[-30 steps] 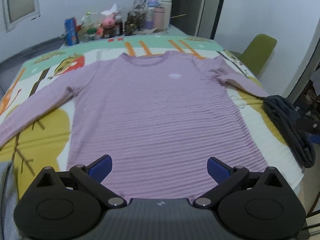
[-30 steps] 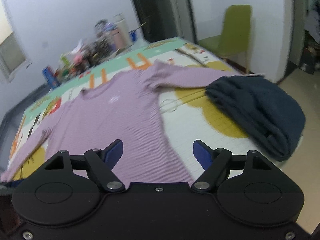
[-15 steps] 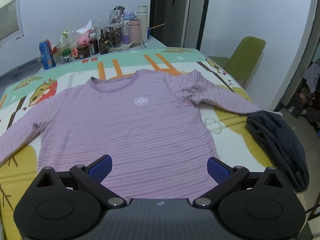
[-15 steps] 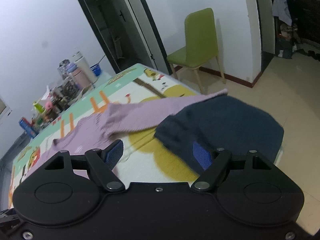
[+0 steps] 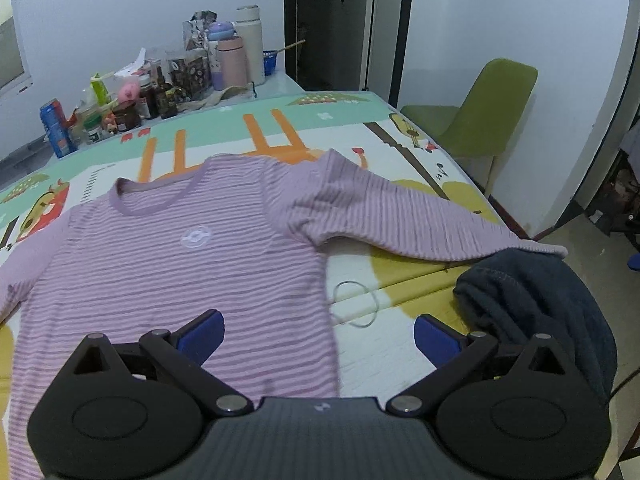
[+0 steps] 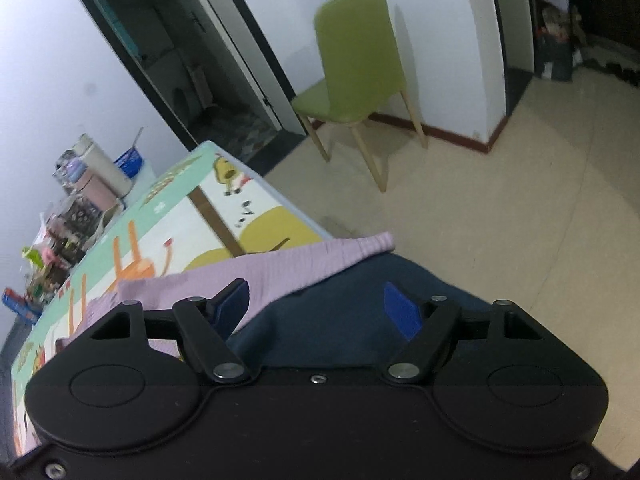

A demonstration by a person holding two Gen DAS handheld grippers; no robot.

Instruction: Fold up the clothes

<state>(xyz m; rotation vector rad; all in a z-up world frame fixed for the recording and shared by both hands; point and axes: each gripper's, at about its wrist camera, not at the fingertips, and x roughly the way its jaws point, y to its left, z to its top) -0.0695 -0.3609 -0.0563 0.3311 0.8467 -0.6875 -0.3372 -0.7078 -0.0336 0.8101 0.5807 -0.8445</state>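
Note:
A lilac striped long-sleeved shirt (image 5: 192, 264) lies flat, front up, on the patterned mat (image 5: 352, 148). Its right sleeve (image 5: 400, 216) stretches to the mat's edge, the cuff resting against a dark navy garment (image 5: 536, 300) bundled at the table's right edge. My left gripper (image 5: 318, 334) is open above the shirt's right side seam, with nothing between its blue pads. My right gripper (image 6: 316, 306) is open above the navy garment (image 6: 340, 320), beside the lilac sleeve (image 6: 304, 268), whose cuff (image 6: 376, 242) overhangs the edge.
Bottles, cans and flasks (image 5: 168, 80) crowd the far end of the table. A green chair (image 5: 480, 120) stands right of the table near a dark doorway (image 5: 332, 24). A thin white loop (image 5: 356, 300) lies on the mat by the shirt. Beige floor (image 6: 500, 220) lies beyond the edge.
Both grippers have swept to the right along the table. The left view now centres on the shirt's right side and sleeve; the right view has left the shirt body for the navy garment and floor.

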